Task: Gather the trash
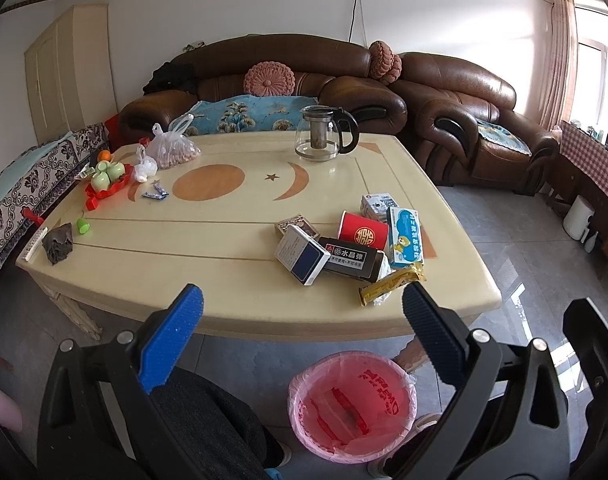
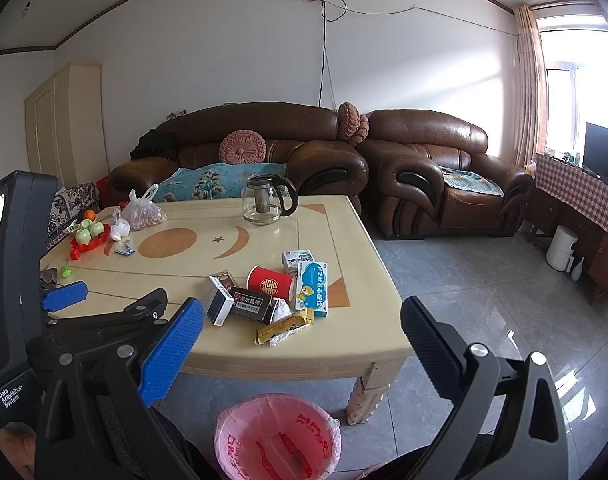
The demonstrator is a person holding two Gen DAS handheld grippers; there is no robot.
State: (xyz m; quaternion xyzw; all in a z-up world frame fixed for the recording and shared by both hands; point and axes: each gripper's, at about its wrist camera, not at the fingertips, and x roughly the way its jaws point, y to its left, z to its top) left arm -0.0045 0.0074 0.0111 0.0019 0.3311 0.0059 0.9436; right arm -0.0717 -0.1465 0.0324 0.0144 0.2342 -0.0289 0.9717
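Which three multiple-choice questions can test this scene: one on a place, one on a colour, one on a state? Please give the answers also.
1. Where is the bin?
A. on the floor by the near table edge
B. on the sofa
C. on the table

2. What colour is the paper cup?
A. green
B. red
C. white

3. How is the left hand-held gripper?
A. shut on a box
B. shut on nothing
C. open

Answers: 1 A, it stands on the tiles below the edge; 2 B, red with a gold sign; 3 C, fingers wide apart, holding nothing.
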